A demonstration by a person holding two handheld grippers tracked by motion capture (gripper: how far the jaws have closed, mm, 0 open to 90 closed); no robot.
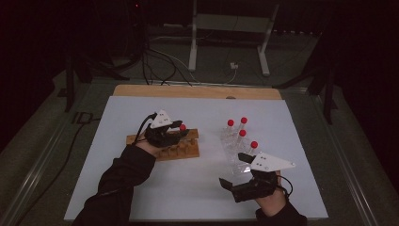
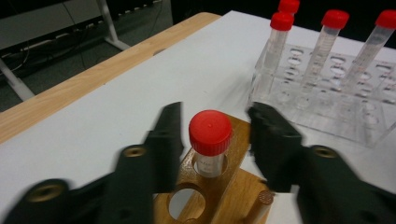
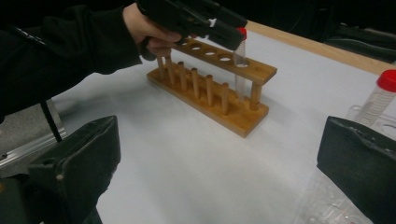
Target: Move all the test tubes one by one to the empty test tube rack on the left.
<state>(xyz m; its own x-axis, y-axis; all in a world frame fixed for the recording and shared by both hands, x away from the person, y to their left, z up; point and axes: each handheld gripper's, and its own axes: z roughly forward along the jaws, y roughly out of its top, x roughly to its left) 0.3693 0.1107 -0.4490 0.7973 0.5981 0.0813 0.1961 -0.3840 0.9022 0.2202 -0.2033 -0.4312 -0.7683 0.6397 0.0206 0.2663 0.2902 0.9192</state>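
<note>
A wooden tube rack lies left of centre on the white sheet. One red-capped tube stands in its end hole. My left gripper straddles that tube's cap; its jaws are open with a gap on each side. A clear plastic rack to the right holds several red-capped tubes. My right gripper hovers just in front of the clear rack, jaws wide open with nothing between them.
The white sheet covers a wooden table whose bare edge shows at the back. Cables and a white desk frame lie beyond on the dark floor. Bare sheet lies between the two racks.
</note>
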